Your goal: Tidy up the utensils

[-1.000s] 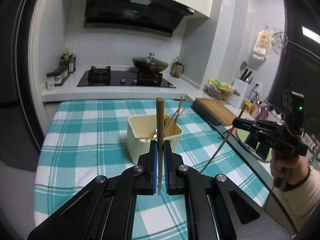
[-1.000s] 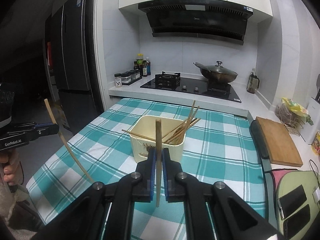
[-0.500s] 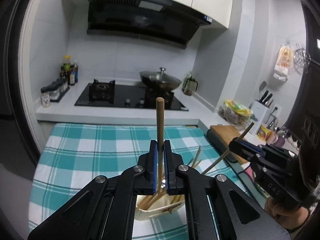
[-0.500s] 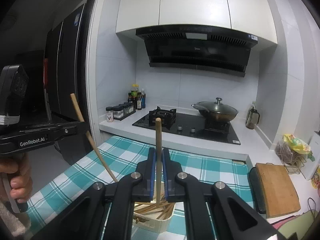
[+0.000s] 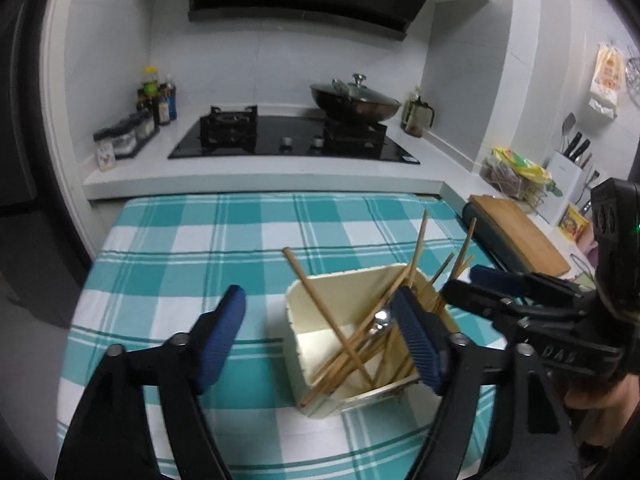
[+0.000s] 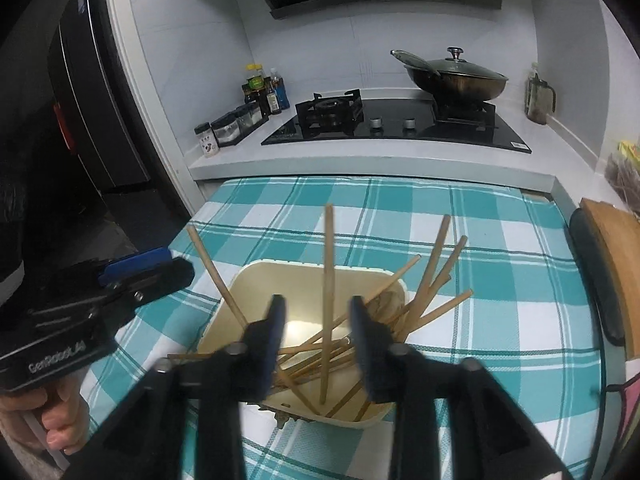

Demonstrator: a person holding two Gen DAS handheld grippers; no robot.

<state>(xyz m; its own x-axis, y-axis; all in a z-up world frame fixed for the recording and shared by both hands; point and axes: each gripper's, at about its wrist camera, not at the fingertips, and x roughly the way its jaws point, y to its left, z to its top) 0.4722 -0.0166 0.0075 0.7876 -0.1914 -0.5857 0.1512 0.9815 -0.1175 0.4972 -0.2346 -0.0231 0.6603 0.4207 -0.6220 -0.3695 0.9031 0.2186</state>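
The cream rectangular plastic bin [image 6: 320, 276] stands on the worktop, which is covered by a teal-and-white checked cloth [image 5: 192, 248], and it holds a loose, criss-crossed bundle of thin wooden chopsticks [image 5: 360, 344]; several lean on the rim and stick out over it. A metal utensil end shows among them, too small to tell what it is.

The left hand-held gripper [image 5: 320, 332] hangs over the near left side of the bin, its jaws opening wide and nothing between the pads. The right hand-held gripper [image 6: 318, 332] hovers over the bin from the other side, its jaws also opening. A chopstick [image 6: 327, 280] stands nearly upright in the gap between them, untouched by either pad, its lower end down inside the bin.

The chopsticks look light, stiff and smooth, so they would likely roll or pivot in a loose pinch. A hold near mid-length, square across the pads, seems safest. The bin itself looks light enough to slide if nudged.

A second ago each hand-held gripper was clamped on one upright chopstick, farther back from the bin. Both have since come forward and down over it and let go, so the two sticks now sit in the bin.
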